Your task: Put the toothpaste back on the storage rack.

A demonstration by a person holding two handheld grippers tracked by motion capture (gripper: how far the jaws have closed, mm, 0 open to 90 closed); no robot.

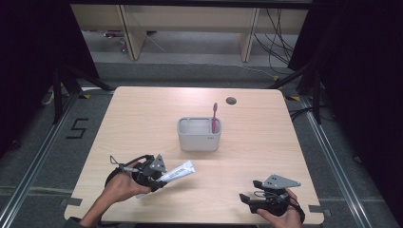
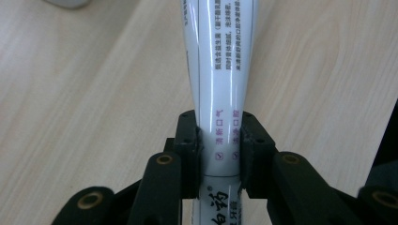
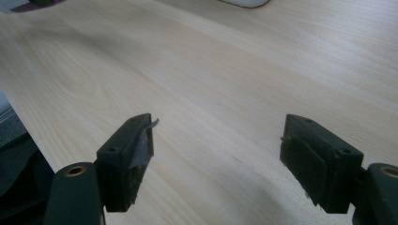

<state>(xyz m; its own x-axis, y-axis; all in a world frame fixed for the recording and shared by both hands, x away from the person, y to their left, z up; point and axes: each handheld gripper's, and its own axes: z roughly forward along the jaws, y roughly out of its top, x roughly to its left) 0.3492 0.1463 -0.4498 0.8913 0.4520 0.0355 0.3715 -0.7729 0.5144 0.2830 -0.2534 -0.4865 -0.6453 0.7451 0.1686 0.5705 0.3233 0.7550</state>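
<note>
Spanning the scene is a light wooden table [image 1: 142, 118], with a grey caddy [image 1: 199, 134] standing near its middle and a pink toothbrush [image 1: 214, 118] upright in the caddy's right compartment, plus a small dark hole [image 1: 231, 100] near the far edge. Left gripper [image 1: 159, 178] is clamped on a white toothpaste tube [image 1: 176, 173] at the near-left, tube tilted toward the caddy; left gripper view shows the pads [image 2: 188, 150] pinching the tube [image 2: 220, 70] on both sides, bare tabletop between it and the caddy. Right gripper [image 1: 249, 192] sits at the near-right with jaws spread wide and nothing between them, well apart from the tube.
</note>
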